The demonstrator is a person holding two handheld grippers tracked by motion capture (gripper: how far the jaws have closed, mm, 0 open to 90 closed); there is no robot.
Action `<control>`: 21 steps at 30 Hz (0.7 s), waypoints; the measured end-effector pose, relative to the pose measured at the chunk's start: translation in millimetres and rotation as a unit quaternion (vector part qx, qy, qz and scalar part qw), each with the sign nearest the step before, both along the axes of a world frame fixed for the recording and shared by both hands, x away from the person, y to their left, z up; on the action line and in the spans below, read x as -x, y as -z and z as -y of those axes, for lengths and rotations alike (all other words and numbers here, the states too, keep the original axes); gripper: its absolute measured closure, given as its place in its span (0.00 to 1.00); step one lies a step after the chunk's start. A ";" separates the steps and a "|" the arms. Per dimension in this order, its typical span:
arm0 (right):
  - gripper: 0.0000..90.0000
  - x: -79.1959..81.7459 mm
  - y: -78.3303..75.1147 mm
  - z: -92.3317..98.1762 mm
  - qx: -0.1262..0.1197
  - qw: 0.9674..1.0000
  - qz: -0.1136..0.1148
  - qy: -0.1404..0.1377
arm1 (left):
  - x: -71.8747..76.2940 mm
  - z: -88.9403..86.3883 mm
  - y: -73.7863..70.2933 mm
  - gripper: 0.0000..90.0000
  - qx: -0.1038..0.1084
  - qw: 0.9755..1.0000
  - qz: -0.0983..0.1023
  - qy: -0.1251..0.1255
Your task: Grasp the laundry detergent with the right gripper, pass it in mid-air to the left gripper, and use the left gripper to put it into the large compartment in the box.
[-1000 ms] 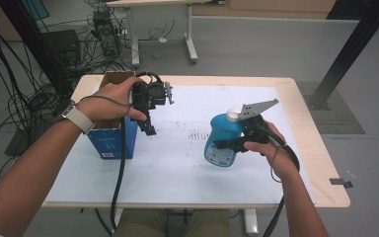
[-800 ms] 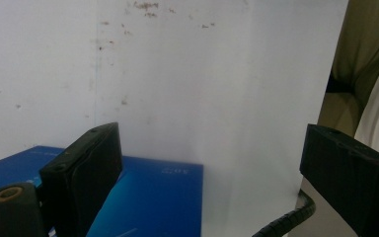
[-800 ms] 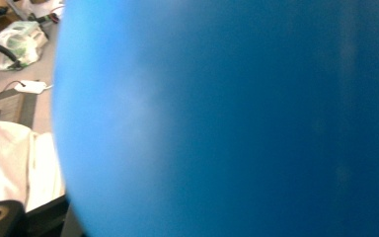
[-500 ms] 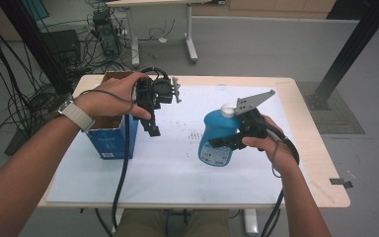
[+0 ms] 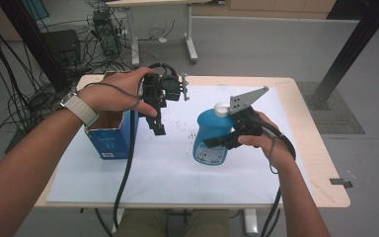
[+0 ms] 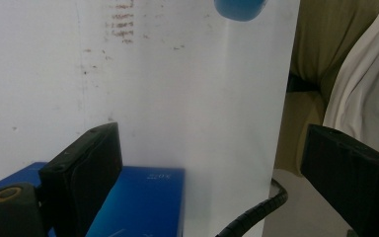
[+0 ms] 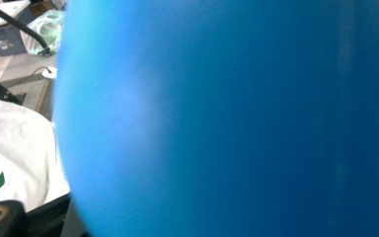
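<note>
obst: blue box point(image 5: 109, 138) L, bottle point(image 5: 212, 138) ctr | free: white sheet point(image 5: 168, 168) btwn/front

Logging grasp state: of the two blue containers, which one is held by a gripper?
The rounded blue plastic bottle with white cap, clamped by the right gripper; the open-topped blue cardboard box stands ungripped.

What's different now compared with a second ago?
The right gripper, clamped on the blue bottle, has carried it slightly left and up. The left gripper, jaws open and empty, has risen beside the blue box, which has not moved.
</note>
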State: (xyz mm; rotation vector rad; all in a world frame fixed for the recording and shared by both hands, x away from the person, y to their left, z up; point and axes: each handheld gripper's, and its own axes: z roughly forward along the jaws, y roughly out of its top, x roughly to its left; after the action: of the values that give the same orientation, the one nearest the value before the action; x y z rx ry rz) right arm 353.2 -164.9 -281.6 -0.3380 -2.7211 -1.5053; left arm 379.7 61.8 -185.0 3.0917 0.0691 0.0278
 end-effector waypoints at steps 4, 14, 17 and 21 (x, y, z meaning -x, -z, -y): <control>0.48 -0.6 -1.3 -4.5 0.003 1.000 0.008 -0.013 | 1.9 2.6 -0.6 0.10 -0.002 1.000 -0.002 0.003; 0.48 -1.1 -13.1 -21.0 0.022 0.999 0.031 -0.036 | 5.5 4.4 -5.4 0.10 -0.003 1.000 -0.004 0.001; 0.48 -2.2 -15.2 -25.4 0.027 0.998 0.038 -0.040 | 6.3 4.4 -8.0 0.10 -0.003 1.000 -0.004 0.001; 0.48 -3.5 -16.1 -30.4 0.035 0.997 0.045 -0.043 | 7.5 5.4 -11.7 0.10 -0.005 1.000 -0.003 0.002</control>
State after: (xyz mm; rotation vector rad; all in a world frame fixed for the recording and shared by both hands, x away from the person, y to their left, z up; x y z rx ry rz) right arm 356.7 -134.6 -265.5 -0.1548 -2.8214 -1.4407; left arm 372.2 56.4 -173.3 3.1028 0.0646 0.0194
